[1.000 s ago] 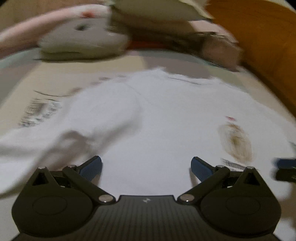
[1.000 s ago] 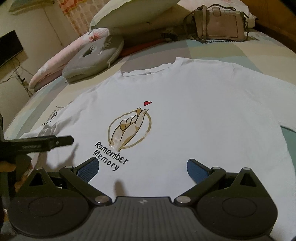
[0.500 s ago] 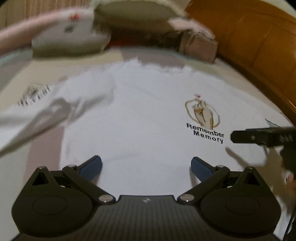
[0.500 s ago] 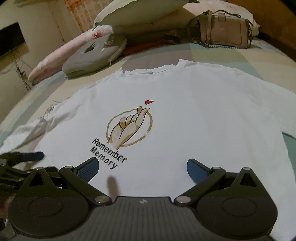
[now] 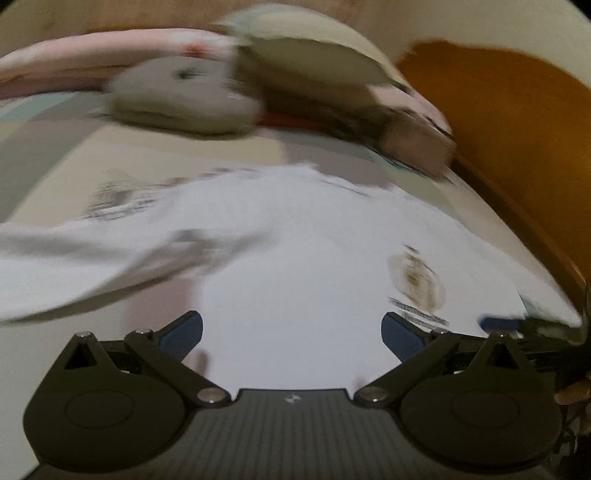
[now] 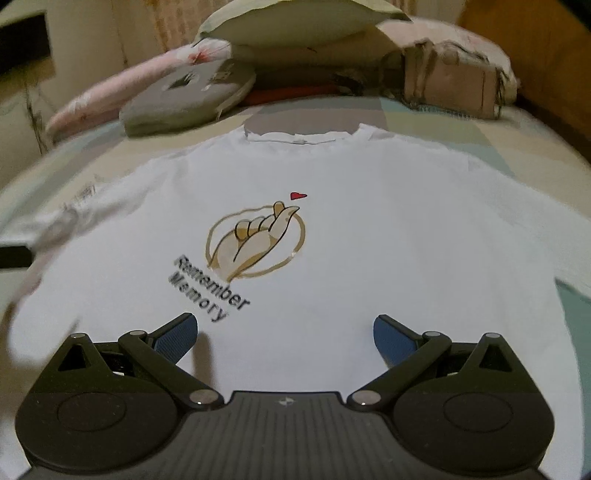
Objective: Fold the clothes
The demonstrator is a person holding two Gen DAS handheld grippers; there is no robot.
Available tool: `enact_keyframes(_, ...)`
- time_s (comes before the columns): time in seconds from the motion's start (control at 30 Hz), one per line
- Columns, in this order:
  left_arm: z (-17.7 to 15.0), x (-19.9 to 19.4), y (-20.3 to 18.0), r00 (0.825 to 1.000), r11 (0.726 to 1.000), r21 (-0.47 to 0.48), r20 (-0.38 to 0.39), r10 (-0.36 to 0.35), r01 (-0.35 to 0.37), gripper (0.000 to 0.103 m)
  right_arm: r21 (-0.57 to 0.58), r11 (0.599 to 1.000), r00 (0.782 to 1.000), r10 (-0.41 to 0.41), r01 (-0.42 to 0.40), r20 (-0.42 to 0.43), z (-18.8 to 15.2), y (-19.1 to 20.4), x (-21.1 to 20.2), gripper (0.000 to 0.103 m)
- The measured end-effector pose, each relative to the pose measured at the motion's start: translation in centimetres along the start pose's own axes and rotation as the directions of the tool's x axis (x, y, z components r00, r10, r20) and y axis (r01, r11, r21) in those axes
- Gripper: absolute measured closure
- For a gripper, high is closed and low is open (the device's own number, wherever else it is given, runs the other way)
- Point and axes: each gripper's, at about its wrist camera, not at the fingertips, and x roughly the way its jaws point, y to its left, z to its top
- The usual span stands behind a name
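A white T-shirt (image 6: 369, 236) lies spread flat, front up, on the bed, collar at the far end. Its print shows a hand in a gold ring above the words "Remember Memory" (image 6: 210, 291). My right gripper (image 6: 285, 334) hovers open over the shirt's lower hem, nothing between its blue pads. In the blurred left wrist view the same T-shirt (image 5: 295, 258) fills the middle, its left sleeve (image 5: 74, 258) stretched out to the left. My left gripper (image 5: 291, 332) is open above the shirt's lower left part. The right gripper's fingertip (image 5: 498, 323) shows at the right edge there.
Pillows (image 6: 295, 26), a grey cushion (image 6: 188, 96) and a beige handbag (image 6: 450, 85) are piled at the head of the bed beyond the collar. An orange-brown wooden bed frame (image 5: 517, 129) runs along the right side. A patterned bedsheet (image 6: 491, 144) surrounds the shirt.
Both grippers stay open. The left wrist view has swung back leftwards, so the print sits further right and the sleeve shows again. The right gripper has moved a little closer and centred on the shirt.
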Motion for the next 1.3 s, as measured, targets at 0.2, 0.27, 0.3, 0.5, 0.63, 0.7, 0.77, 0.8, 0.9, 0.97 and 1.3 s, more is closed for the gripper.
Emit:
enact_keyframes(0.2,-3.3,3.1,-3.9,0.997,0.949,0.311,-0.033,0.063,-0.049,0.001,-0.07,0.997,0.998,-0.038,0.041,0.047,-1.3,0.6,-0.6,0.0)
enact_keyframes(0.27,-3.5,2.7,-3.8,0.998,0.948,0.317,-0.041,0.048,-0.032,0.001,-0.064,0.997,0.998,-0.026,0.03,0.059,-1.6,0.3,-0.9,0.0)
enact_keyframes(0.3,-3.4,2.7,-3.3,0.998,0.953,0.302,-0.056,0.031,-0.013,0.001,-0.058,0.998,0.998,-0.022,0.025,0.066,-1.7,0.1,-0.9,0.0)
enact_keyframes(0.5,-1.0,3.6,-1.5,0.994,0.956,0.29,-0.108,-0.003,0.034,0.001,-0.076,0.997,0.998,-0.03,0.033,0.049,-0.7,0.5,0.0,0.0)
enact_keyframes(0.63,-0.4,4.0,-1.5,0.986,0.942,0.331,-0.164,0.002,0.053,0.001,-0.093,0.994,0.997,-0.052,0.056,0.049,-0.3,1.0,0.5,0.0)
enact_keyframes(0.7,-0.6,3.7,-1.2,0.983,0.946,0.321,-0.182,0.011,0.048,0.001,-0.101,0.993,0.998,-0.057,0.059,0.024,0.1,1.1,0.7,0.0)
enact_keyframes(0.77,-1.3,2.8,-1.0,0.983,0.947,0.321,-0.18,0.036,0.024,0.001,-0.095,0.993,0.998,-0.069,0.069,-0.005,0.3,1.1,0.6,0.0)
enact_keyframes(0.8,-1.7,2.4,-1.0,0.982,0.944,0.329,-0.182,0.048,0.014,0.001,-0.093,0.993,0.997,-0.078,0.076,-0.018,0.3,1.1,0.4,0.0)
enact_keyframes(0.9,-2.5,0.5,-0.8,0.972,0.939,0.344,-0.228,0.056,0.027,0.001,-0.085,0.992,0.991,-0.101,0.093,-0.085,0.0,0.9,-0.4,0.0)
enact_keyframes(0.97,-3.0,-0.7,-0.6,0.959,0.929,0.366,-0.277,0.057,0.05,0.001,-0.098,0.991,0.985,-0.1,0.087,-0.137,-0.6,0.5,-1.5,0.0)
enact_keyframes(1.3,-1.7,-3.2,-2.1,0.874,0.893,0.44,-0.466,0.137,0.094,0.001,-0.252,0.966,0.905,-0.057,-0.056,-0.421,-3.1,-3.3,-6.9,0.0)
